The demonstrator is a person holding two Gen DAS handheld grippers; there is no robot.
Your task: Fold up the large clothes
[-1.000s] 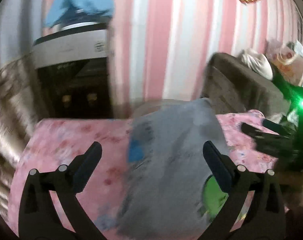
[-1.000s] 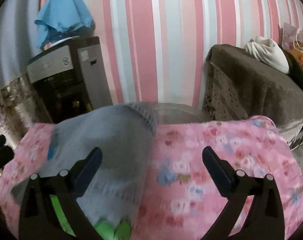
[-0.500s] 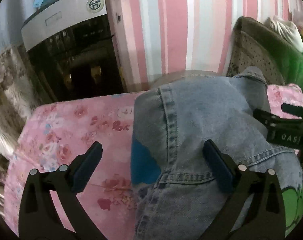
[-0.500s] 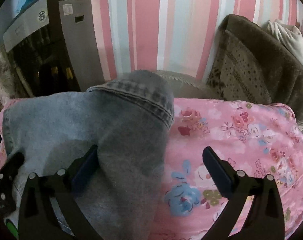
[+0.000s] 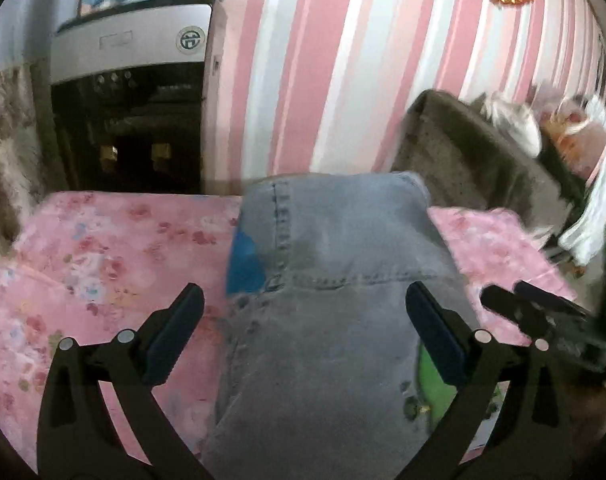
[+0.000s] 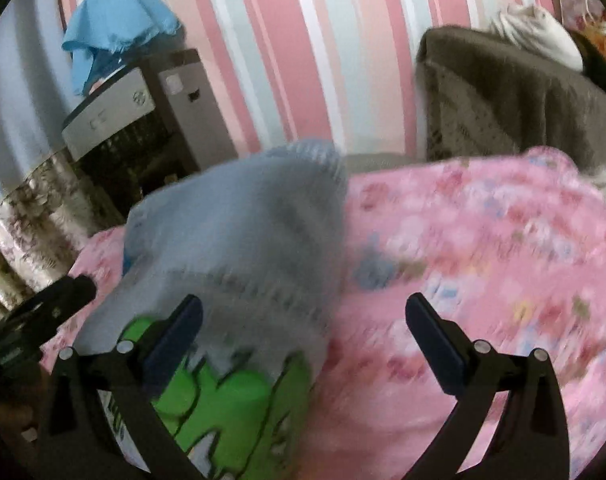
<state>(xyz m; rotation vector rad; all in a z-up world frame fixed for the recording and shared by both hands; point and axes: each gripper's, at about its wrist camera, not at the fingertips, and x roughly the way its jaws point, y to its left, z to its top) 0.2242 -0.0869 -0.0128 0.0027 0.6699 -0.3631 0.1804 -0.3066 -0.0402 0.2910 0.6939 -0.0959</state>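
A folded grey-blue denim garment [image 5: 335,288] with a green print lies lengthwise on the pink floral cloth [image 5: 103,264]. My left gripper [image 5: 303,320] is open and empty, hovering over the garment's near part. In the right wrist view the garment [image 6: 239,240] lies at the left, its green print [image 6: 231,408] nearest me. My right gripper [image 6: 303,324] is open and empty above the garment's right edge and the pink cloth [image 6: 483,248]. The right gripper's tips show at the right of the left wrist view [image 5: 535,312]. The left gripper shows at the left of the right wrist view [image 6: 43,312].
A grey and black water dispenser [image 5: 131,108] with a blue cloth [image 6: 115,28] on top stands behind the table at the left. A brown-covered sofa [image 6: 515,96] with a white bundle [image 6: 539,32] stands at the back right. A striped pink wall is behind.
Both grippers have pulled back and up from the garment since half a second ago. The garment lies in the same place. Both grippers stayed open.
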